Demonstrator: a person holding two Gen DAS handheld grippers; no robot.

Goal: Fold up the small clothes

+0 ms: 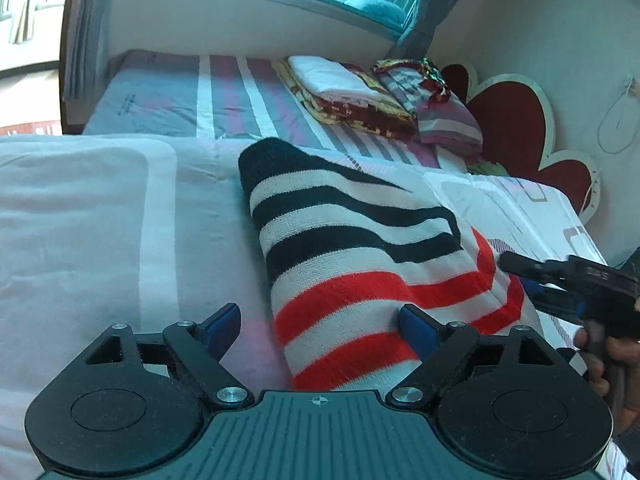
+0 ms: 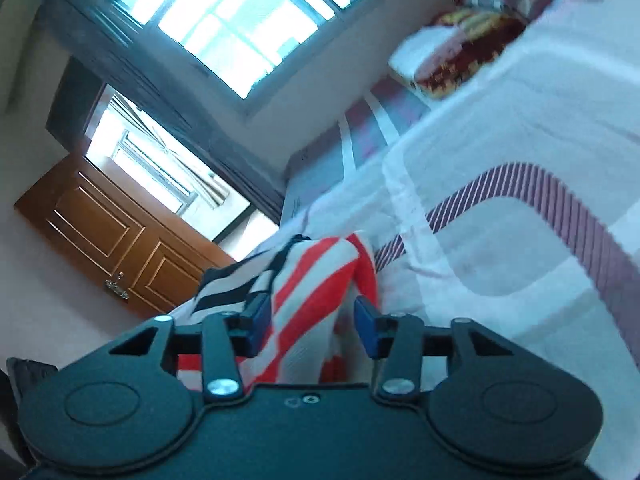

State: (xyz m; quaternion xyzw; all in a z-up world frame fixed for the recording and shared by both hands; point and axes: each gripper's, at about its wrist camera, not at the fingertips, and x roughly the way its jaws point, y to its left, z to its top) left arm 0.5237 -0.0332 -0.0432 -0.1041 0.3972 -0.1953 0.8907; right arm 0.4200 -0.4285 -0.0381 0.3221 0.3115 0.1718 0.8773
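Observation:
A small knit garment (image 1: 360, 248) with black, white and red stripes lies folded on the pale bed cover (image 1: 100, 240). My left gripper (image 1: 320, 320) is open just above its near red-striped end, one finger on each side of the edge. My right gripper (image 1: 532, 276) comes in from the right at the garment's red-striped side. In the right wrist view the garment (image 2: 312, 292) lies between the open blue pads (image 2: 366, 320) of my right gripper (image 2: 310, 320), and the view is tilted.
A stack of folded cloths (image 1: 352, 92) and a striped bundle (image 1: 444, 116) lie at the far end of the bed. A red heart-shaped headboard (image 1: 516, 120) stands at the right. A wooden door (image 2: 116, 236) and windows (image 2: 240, 20) are beyond the bed.

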